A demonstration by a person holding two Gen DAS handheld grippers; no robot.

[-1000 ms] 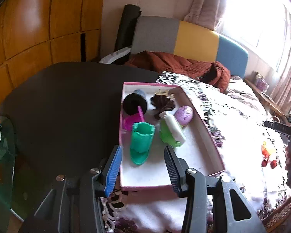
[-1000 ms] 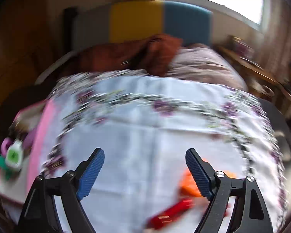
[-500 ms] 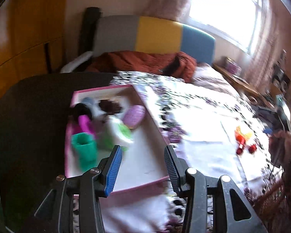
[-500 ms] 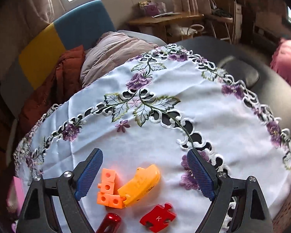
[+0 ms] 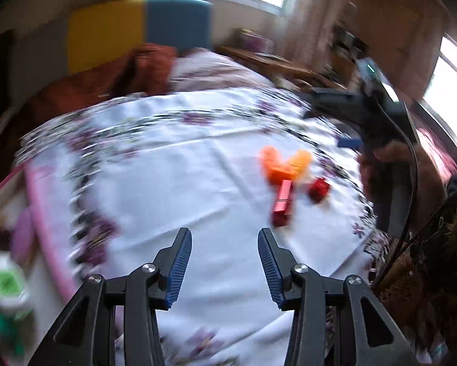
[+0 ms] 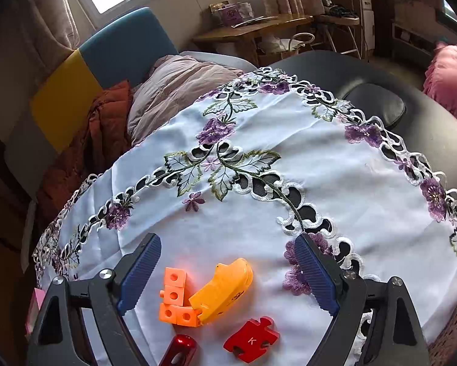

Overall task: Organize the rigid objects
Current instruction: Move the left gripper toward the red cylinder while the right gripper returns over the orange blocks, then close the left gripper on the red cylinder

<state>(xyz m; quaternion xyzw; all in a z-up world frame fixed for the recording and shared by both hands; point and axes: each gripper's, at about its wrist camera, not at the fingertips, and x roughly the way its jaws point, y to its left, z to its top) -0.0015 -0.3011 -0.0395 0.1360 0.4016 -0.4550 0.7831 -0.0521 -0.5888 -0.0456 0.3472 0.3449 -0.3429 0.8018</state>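
- While the right gripper (image 6: 228,271) hangs above the embroidered tablecloth (image 6: 335,177), its fingers stand spread wide and pinch nothing — the orange block piece (image 6: 173,297) and the yellow curved toy (image 6: 225,289) lie between them, touching each other.
- Just nearer than the fingertips lie the red puzzle piece (image 6: 251,338) and the red metallic tube (image 6: 179,349), apart from one another.
- The left gripper (image 5: 224,254) has its fingers partly spread and empty, over bare cloth; the same cluster sits ahead and to the right of them, in a blurred view.
- The pink box (image 5: 42,213), already holding a green-and-white bottle (image 5: 7,280), lies off to the left of the left fingers.
- Likely risk: closing on the pair at once could catch both toys, since they touch — one may skid or twist out.
- The loose cloth could bunch under a low fingertip and drag the red pieces.
- The two grippers work the same patch, so they could collide.
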